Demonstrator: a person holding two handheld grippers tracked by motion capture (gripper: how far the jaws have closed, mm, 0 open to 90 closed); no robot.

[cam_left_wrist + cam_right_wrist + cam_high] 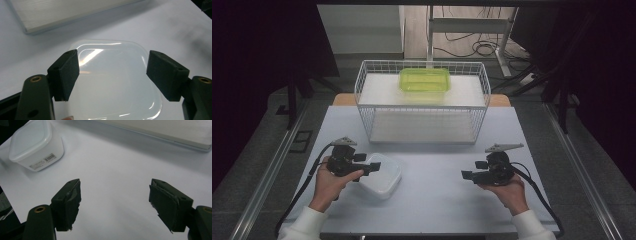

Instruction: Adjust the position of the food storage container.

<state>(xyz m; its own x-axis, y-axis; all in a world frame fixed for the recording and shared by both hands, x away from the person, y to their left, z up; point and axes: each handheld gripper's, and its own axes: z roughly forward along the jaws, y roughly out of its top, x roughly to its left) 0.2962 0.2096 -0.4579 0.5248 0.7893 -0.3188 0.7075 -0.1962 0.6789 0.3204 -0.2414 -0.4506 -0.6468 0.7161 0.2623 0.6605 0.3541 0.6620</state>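
Two claws work over a pale, smooth table, and we hold one in each hand. Near our left claw sits a tub: a milky, translucent plastic box, squarish with rounded corners and a glossy lid that catches the light. In the left gripper view the tub lies right under the jaws, which stand wide apart on either side of its lid; the dark, matte pads do not press on it, and whether they brush its rim we cannot tell. Our left hand grips the claw's body from below.

Our right claw hovers over bare table, well apart from the tub, and its jaws are wide too with nothing between them. In the right gripper view its pads look worn and ragged at the edges.

Behind, a white wire basket of thin mesh stands on the table, with a white flat board inside it. A yellow-green see-through box, oblong with rounded corners, rests on the basket's upper level.

In the right gripper view the tub carries a white sticker with a barcode on its side; the print beside it is too small to read.
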